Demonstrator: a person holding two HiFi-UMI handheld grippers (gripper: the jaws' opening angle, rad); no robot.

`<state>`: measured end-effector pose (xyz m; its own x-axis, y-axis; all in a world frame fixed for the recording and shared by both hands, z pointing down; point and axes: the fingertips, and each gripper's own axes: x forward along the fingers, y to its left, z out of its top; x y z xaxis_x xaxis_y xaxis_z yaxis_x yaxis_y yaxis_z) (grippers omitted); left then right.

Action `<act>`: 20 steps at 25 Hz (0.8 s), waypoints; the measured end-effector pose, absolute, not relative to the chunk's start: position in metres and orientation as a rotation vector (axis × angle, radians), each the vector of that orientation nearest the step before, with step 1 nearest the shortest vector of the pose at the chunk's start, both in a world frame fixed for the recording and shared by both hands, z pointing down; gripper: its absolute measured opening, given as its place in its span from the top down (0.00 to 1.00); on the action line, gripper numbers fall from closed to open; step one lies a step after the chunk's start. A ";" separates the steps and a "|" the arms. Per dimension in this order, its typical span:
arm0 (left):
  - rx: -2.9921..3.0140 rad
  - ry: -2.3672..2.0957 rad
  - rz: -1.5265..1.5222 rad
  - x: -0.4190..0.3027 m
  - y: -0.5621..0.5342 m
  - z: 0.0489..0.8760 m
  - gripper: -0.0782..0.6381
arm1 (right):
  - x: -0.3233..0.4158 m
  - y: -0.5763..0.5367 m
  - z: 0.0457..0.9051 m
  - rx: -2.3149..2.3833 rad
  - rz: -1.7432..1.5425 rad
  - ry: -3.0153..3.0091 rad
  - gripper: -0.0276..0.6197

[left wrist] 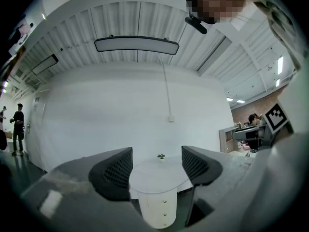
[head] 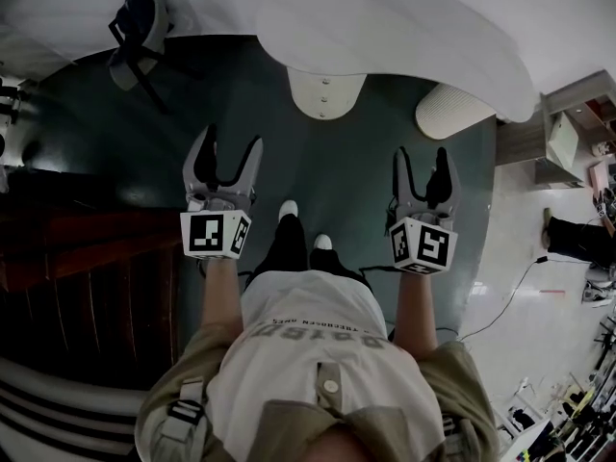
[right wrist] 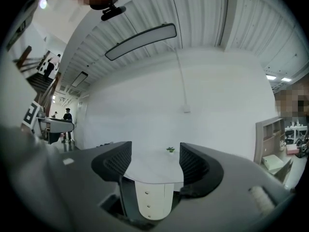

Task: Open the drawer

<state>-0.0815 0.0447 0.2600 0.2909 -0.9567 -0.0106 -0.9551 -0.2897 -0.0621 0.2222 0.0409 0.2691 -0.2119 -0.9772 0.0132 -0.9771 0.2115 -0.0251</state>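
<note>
A white drawer unit point(head: 325, 92) with three small knobs down its front stands under the curved white table point(head: 404, 27) ahead of me. It also shows between the jaws in the left gripper view as the drawer unit point(left wrist: 161, 210), and in the right gripper view as the drawer unit point(right wrist: 150, 202). My left gripper point(head: 232, 139) point(left wrist: 157, 169) and right gripper point(head: 423, 152) point(right wrist: 154, 164) are held out level, side by side, well short of the unit. Both stand open with nothing between their fingers. A small green plant point(left wrist: 161, 156) sits on the far side of the tabletop.
A dark chair point(head: 140, 32) stands at the back left and a white ribbed cylinder point(head: 452, 112) lies by the table's right end. Dark wooden stairs point(head: 87, 258) run along my left. A shelf unit point(head: 568, 138) and a floor cable point(head: 510, 296) are to the right.
</note>
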 end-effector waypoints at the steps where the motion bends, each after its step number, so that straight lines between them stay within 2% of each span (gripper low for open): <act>1: -2.482 1.842 -0.046 -0.086 0.039 0.264 0.44 | 0.217 0.036 0.273 -1.968 -0.046 2.448 0.47; 12: -2.576 1.746 -0.029 -0.136 -0.058 0.285 0.44 | 0.151 -0.047 0.314 -2.073 -0.072 2.446 0.47; 20: -2.680 1.670 -0.002 -0.158 -0.111 0.318 0.44 | 0.124 -0.090 0.374 -2.202 -0.139 2.439 0.47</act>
<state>-0.1577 -0.1110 0.3178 0.4405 -0.8977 0.0094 -0.8977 -0.4403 0.0131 0.1239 -0.0896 0.3745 -0.0974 -0.9814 0.1652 -0.9939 0.1046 0.0359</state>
